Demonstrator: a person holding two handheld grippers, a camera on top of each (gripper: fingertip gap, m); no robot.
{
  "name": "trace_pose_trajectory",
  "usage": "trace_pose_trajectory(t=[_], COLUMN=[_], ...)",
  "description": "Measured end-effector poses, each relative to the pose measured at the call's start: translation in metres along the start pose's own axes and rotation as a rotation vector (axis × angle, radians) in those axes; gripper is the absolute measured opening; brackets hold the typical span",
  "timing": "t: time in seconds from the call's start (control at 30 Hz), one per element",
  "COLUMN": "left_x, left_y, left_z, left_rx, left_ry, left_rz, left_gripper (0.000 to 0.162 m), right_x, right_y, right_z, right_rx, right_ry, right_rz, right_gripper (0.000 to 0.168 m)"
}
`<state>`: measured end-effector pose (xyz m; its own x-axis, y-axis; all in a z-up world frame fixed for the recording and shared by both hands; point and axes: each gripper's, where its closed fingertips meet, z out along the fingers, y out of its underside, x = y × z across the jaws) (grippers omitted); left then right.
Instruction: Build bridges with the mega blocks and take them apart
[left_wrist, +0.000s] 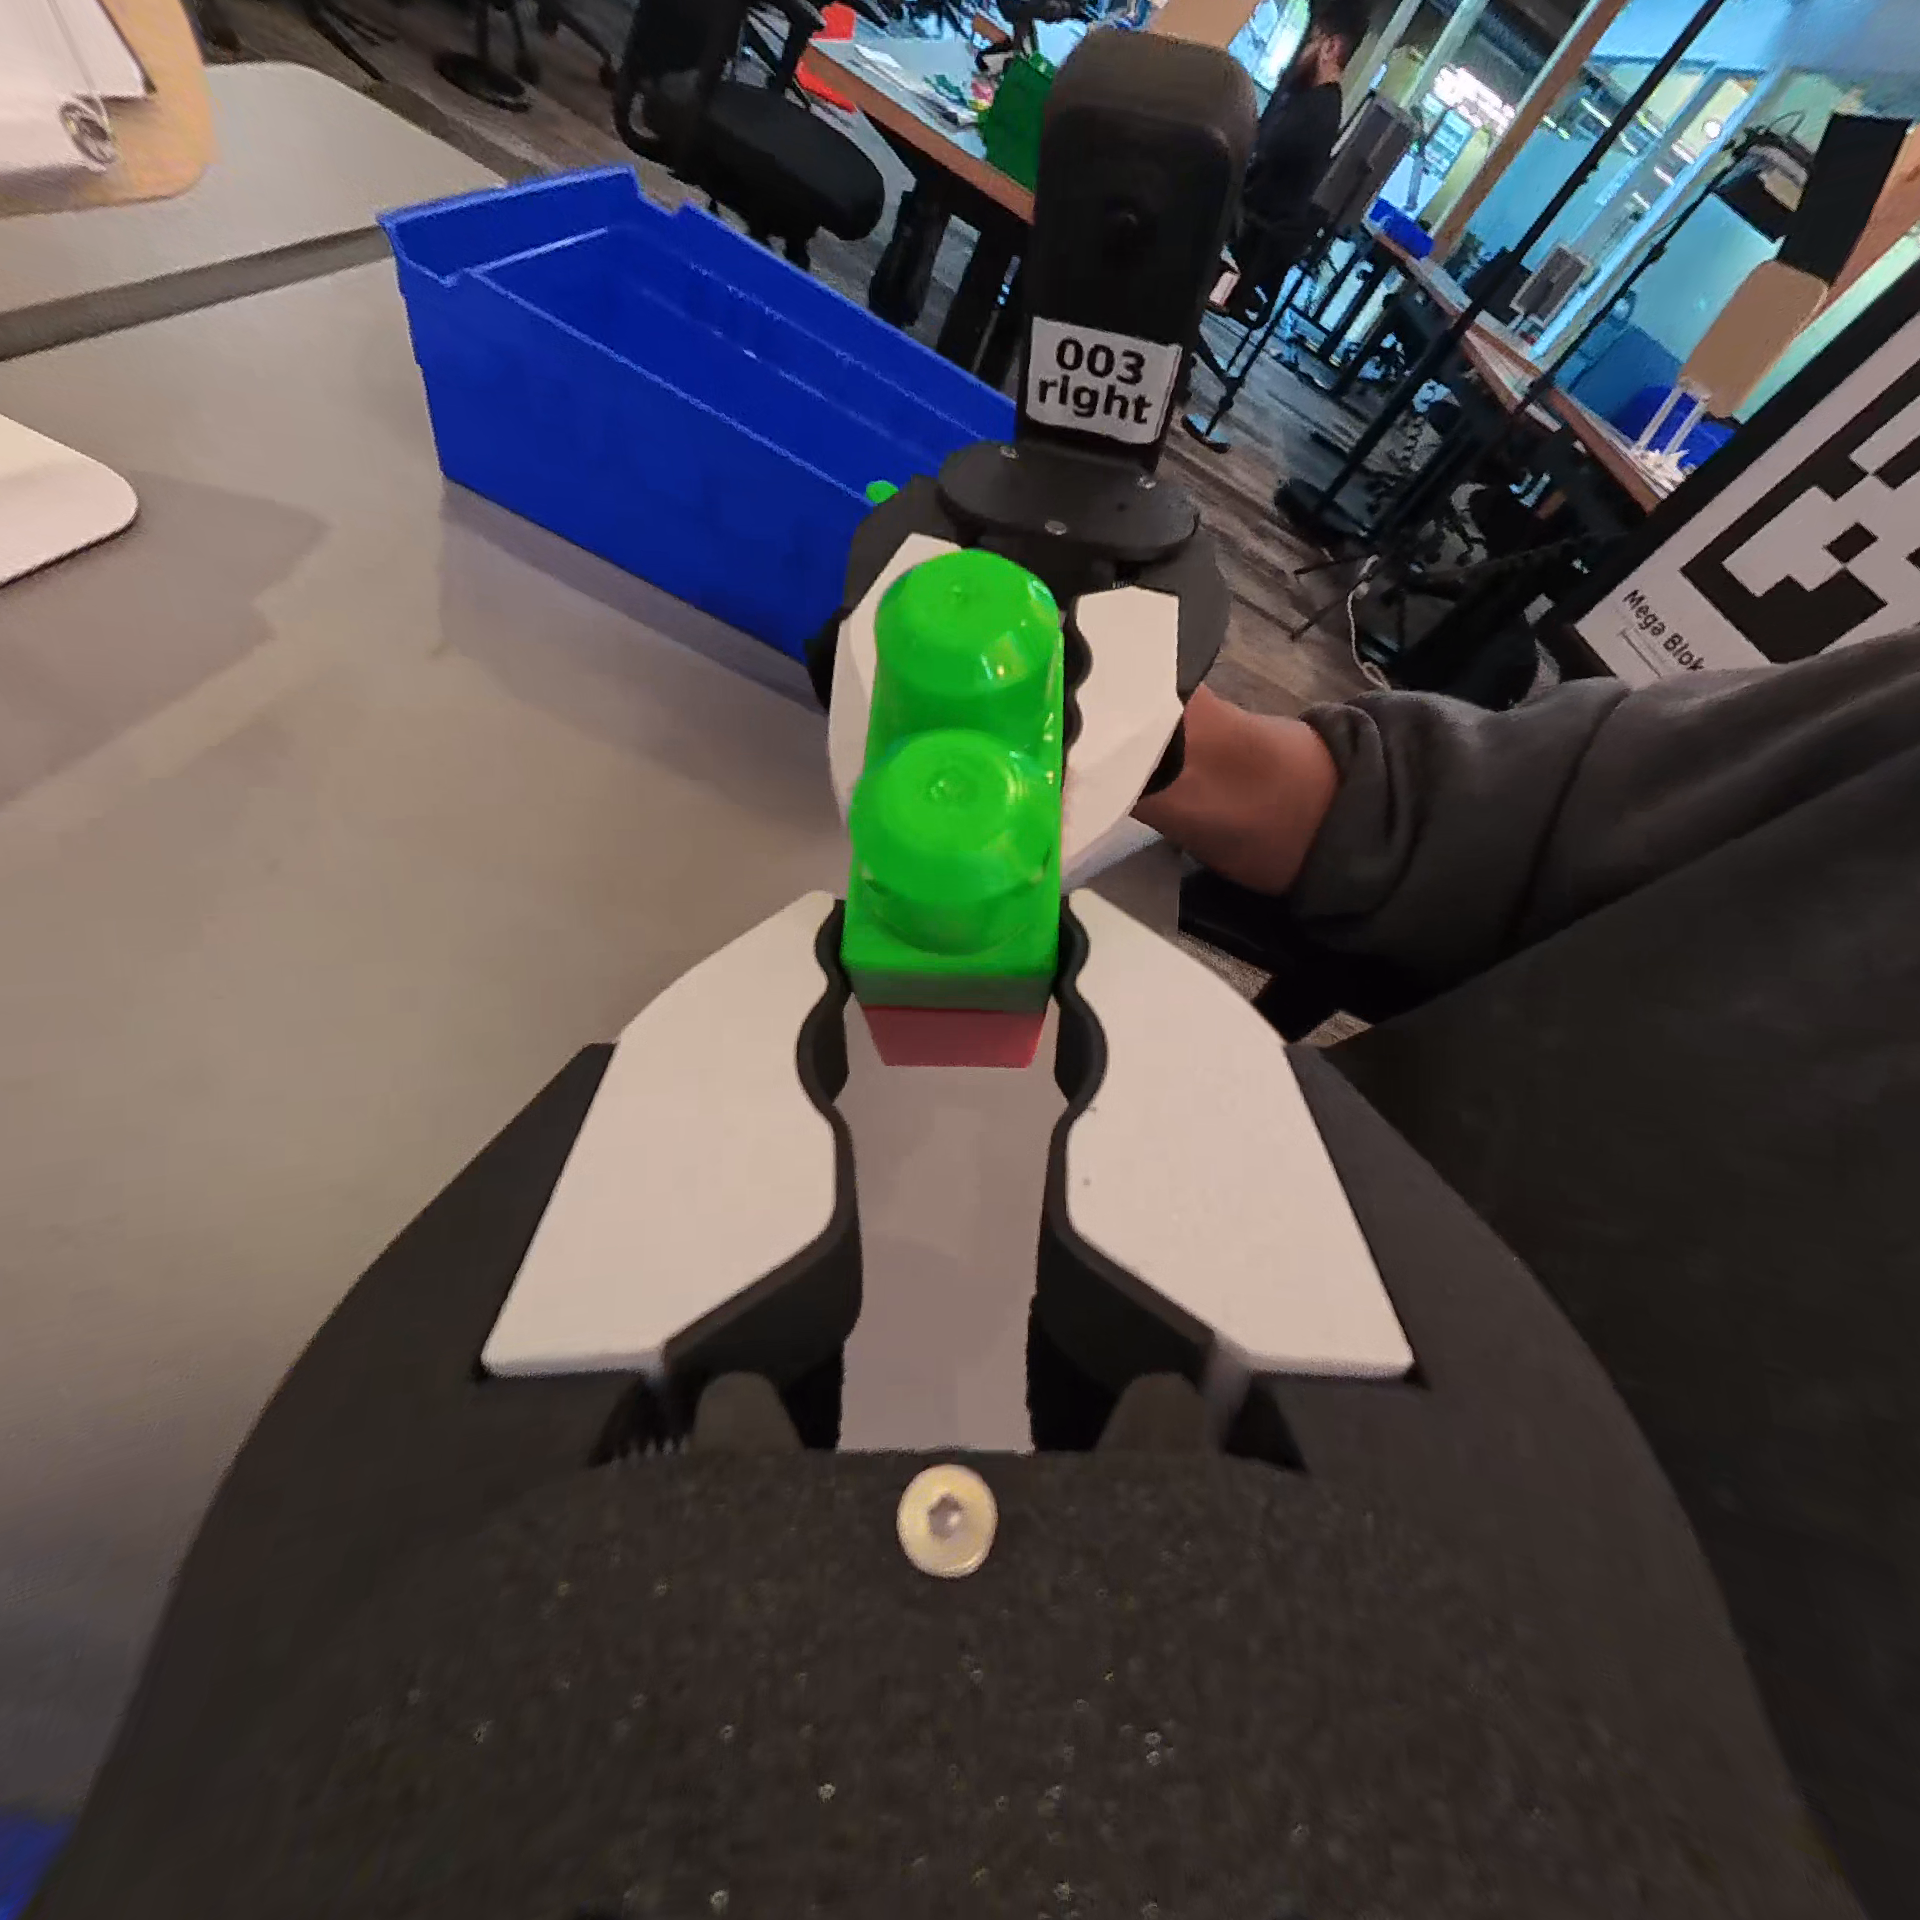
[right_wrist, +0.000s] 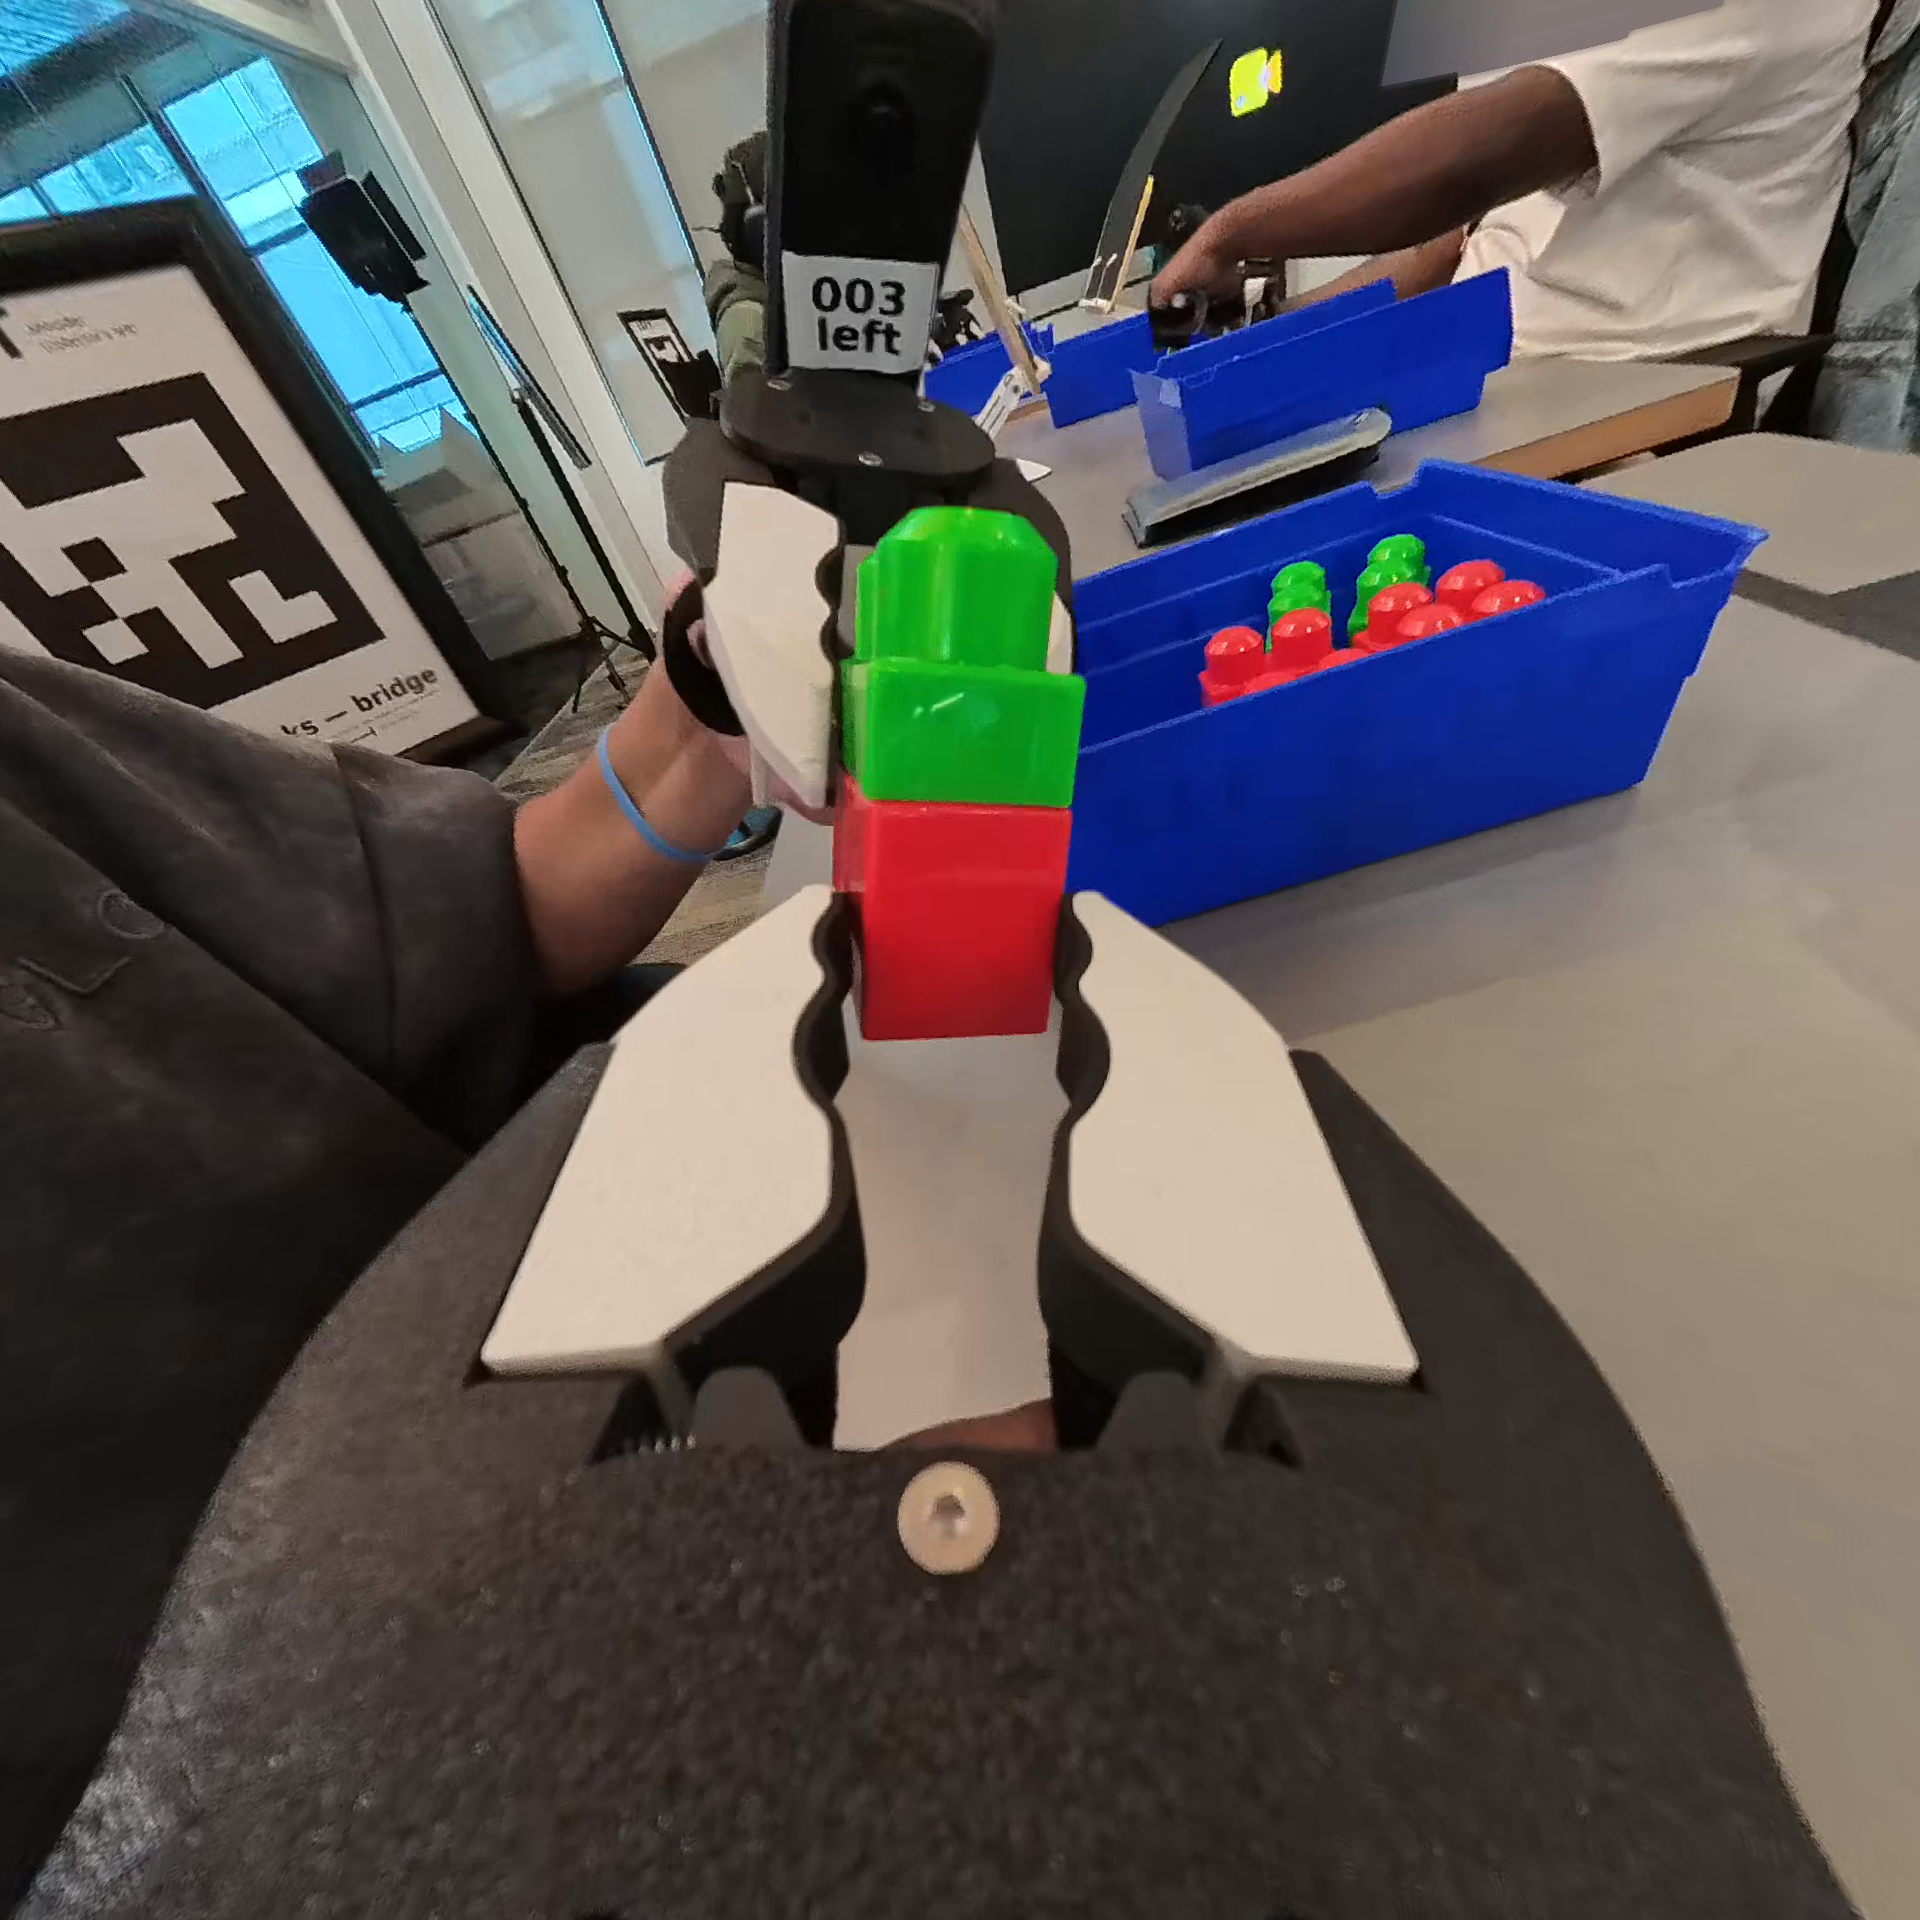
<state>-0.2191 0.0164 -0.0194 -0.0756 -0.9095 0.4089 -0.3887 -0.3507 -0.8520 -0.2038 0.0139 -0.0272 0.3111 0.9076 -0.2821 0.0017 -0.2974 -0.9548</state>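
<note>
A green two-stud block (left_wrist: 956, 790) sits stacked on a red block (left_wrist: 956, 1034), and both grippers hold the stack in the air above the grey table (left_wrist: 312, 831). My left gripper (left_wrist: 951, 935) is shut on the green block's near end. My right gripper (right_wrist: 951, 935) is shut on the red block (right_wrist: 951, 914), with the green block (right_wrist: 961, 727) on top. Each gripper faces the other: the right one (left_wrist: 977, 821) shows in the left wrist view and the left one (right_wrist: 935, 727) in the right wrist view.
A blue bin (right_wrist: 1351, 810) on the table holds several red blocks (right_wrist: 1403, 623) and green blocks (right_wrist: 1299, 587); it also shows in the left wrist view (left_wrist: 623, 416). A black-and-white marker board (right_wrist: 156, 499) stands off the table. Another person's arm (right_wrist: 1403, 197) works over other blue bins (right_wrist: 1320, 364) behind. Only a small space, under 4 cm, lies between the two pairs of fingers.
</note>
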Motion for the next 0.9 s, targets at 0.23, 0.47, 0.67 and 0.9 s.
trace_pose_trajectory(t=[0.23, 0.47, 0.67, 0.9], left_x=[0.007, 0.003, 0.008, 0.010], left_y=[-0.013, -0.019, -0.044, -0.034], left_z=[0.009, 0.015, -0.006, -0.025], left_rx=[0.088, 0.184, 0.342, 0.296], left_ry=[-0.035, -0.012, 0.064, -0.095], left_rz=[0.035, -0.019, -0.062, 0.035], left_gripper=[0.036, 0.036, 0.036, 0.036], right_x=[-0.003, -0.002, -0.008, 0.006], right_y=[0.008, 0.021, 0.068, 0.060], right_z=[-0.008, -0.006, 0.016, -0.001], right_rx=[-0.060, -0.018, -0.224, -0.252], right_ry=[-0.048, -0.103, -0.071, 0.046], right_rz=[0.082, 0.174, 0.120, 0.093], right_gripper=[0.036, 0.036, 0.036, 0.036])
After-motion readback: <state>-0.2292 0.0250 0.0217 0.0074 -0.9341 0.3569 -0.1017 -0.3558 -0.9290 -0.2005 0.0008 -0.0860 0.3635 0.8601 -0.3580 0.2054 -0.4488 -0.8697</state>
